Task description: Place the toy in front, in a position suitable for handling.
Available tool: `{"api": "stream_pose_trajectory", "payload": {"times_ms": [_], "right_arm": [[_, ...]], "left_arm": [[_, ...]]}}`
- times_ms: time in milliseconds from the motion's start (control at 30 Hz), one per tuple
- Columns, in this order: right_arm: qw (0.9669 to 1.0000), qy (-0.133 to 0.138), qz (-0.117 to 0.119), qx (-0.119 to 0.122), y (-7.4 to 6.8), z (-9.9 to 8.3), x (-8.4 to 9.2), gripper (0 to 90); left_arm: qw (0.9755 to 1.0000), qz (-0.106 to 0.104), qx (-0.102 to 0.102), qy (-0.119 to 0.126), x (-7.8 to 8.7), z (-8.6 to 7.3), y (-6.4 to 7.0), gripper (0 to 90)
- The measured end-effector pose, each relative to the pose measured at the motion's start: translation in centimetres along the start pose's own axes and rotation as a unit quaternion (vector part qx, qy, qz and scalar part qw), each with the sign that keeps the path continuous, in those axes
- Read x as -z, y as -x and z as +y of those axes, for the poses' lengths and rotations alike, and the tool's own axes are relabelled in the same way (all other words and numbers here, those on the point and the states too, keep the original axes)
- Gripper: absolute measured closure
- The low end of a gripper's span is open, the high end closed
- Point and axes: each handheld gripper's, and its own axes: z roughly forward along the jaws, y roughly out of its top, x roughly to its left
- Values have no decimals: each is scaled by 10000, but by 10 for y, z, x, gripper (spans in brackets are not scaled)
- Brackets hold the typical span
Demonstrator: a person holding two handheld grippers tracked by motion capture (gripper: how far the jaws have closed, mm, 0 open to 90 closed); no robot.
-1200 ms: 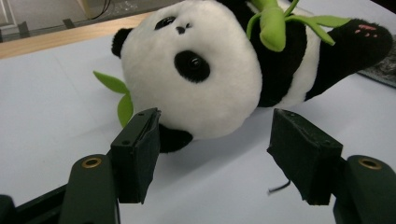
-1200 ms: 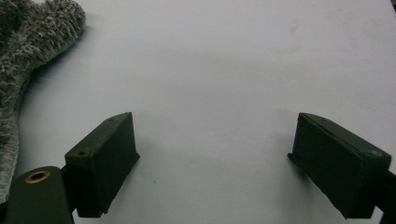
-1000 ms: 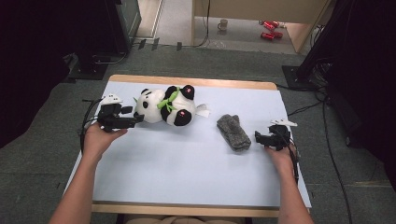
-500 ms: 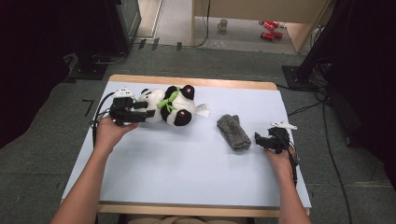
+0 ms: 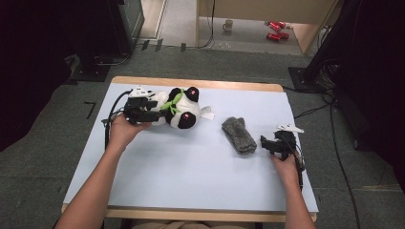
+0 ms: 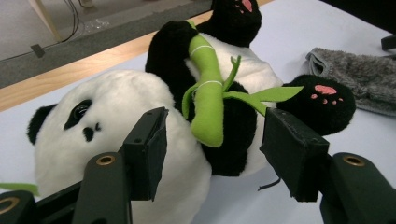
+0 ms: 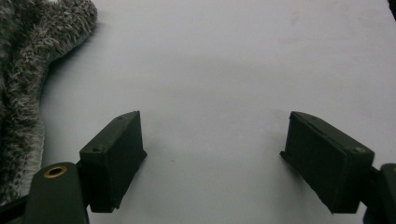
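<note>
Now: black-and-white plush panda (image 5: 174, 109) lies lengthwise left-right, head left, feet right | left claw (image 5: 152, 114) closing around it, pads apart | left gripper view: green plush bamboo (image 6: 208, 100) | right claw (image 5: 264, 143) wide, empty

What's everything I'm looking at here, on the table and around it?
panda: one, black and white plush with a green bamboo stalk on its chest, lying at the table's far left.
sock: one, grey knit, lying right of the middle.
table: one, pale blue top with a wooden edge.
mug: one, pale, on the floor beyond the table.
red things: on the floor near the mug, too small to name.
left gripper: one, black, at the panda; its jaws have just been closing, with the panda's body between them and the pads not yet pressing.
right gripper: one, black, jaws open over bare table beside the sock.
</note>
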Motion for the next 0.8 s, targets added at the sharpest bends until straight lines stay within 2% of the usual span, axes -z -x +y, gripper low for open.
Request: {"api": "stream_pose_trajectory", "payload": {"times_ms": [200,300,367,500,567,600,700,800], "right_arm": [[10000,2,6,-5,0,0,0,191],[10000,0,25,-4,0,0,0,181],[9999,-19,126,7,1,0,0,140],[9999,-47,136,78,-1,-1,0,137],[9999,-43,134,93,-1,-1,1,137],[9998,-41,147,91,-1,-1,1,137],[9998,-45,145,104,-1,-1,1,137],[9998,-50,133,118,-2,-1,1,137]], "left_arm": [[9999,-47,-11,-96,-14,1,1,418],[10000,-38,-30,-42,-18,-1,1,434],[10000,-97,19,3,-21,-1,2,434],[9998,-170,-38,-105,-32,-5,5,443],[9998,-14,-173,-67,-36,-7,9,446],[9995,156,-287,20,-37,-9,12,471],[9992,184,-343,44,-39,-10,13,494],[9995,120,-275,82,-39,-11,10,507]]}}
